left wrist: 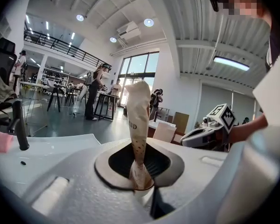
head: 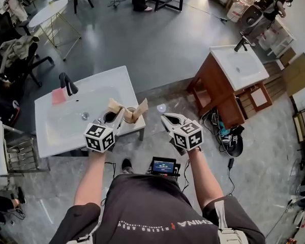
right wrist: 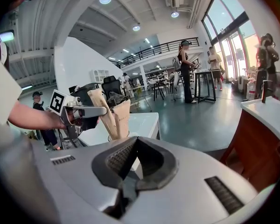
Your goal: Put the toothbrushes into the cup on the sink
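My left tongs (left wrist: 141,171) grip a paper-wrapped toothbrush (left wrist: 139,115) at the cup (head: 131,119), on the sink's (head: 66,131) front right corner. My right tongs (right wrist: 130,153) are closed and empty, over open floor (head: 157,60). On the wrapper I read only "ND".

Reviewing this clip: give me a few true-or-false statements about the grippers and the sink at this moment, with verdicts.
1. The left gripper is shut on a paper-wrapped toothbrush. True.
2. The right gripper also holds a toothbrush. False: its jaws are together with nothing between them.
3. The cup stands on the floor. False: it stands on the white sink, near a corner.
4. A pink cloth lies beside the black tap. True.
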### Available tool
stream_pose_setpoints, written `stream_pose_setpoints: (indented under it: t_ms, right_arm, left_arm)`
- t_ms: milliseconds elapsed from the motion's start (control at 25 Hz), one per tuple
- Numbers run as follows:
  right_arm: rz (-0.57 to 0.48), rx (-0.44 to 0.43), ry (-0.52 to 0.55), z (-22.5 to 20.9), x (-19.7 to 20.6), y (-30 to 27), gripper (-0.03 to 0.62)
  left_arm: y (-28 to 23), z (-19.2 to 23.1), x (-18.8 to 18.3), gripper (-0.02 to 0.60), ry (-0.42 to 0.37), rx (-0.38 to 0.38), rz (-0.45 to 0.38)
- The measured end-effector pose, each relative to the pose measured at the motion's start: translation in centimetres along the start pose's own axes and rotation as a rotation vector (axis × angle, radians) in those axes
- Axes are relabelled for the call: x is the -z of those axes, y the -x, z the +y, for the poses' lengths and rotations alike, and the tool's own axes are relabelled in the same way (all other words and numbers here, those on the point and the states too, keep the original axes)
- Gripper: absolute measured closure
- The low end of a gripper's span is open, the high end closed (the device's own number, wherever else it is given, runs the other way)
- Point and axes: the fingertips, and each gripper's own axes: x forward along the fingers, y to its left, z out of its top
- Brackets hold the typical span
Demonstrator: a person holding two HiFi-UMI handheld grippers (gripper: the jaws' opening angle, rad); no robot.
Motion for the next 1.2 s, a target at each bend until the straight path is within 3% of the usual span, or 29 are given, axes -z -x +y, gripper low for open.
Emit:
stream_pose_setpoints:
  t_ms: [320, 520, 600, 920, 1200]
  right_arm:
    - [0.046, -0.015, -0.035, -0.3, 2.2, -1.2, 0.583]
    - [0.057, -0.025, -0.041, -0.4, 2.6, -1.7, 0.584]
    - [0.060, -0.027, -0.037, -0.5, 2.5, -1.8, 0.583]
    - [0.060, -0.032, -0.035, -0.7, 1.9, -2.6, 0.584]
    - [0.049, -0.048, -0.010, 0.2, 0.5, -4.2, 0.583]
  left_arm:
    - [-0.6, 1.4, 2.9, 0.538, 0.037, -0.056, 0.028]
    - [-1.4, 0.8, 4.0, 0.521, 0.061, -0.019, 0.054]
    - [-1.6, 0.5, 4.4, 0.472, 0.086, 0.007, 0.058]
    - [-0.4, 1.0, 3.1, 0.376, 0.125, 0.034, -0.029]
    - [2.3, 1.3, 1.9, 0.370, 0.151, 0.086, -0.082]
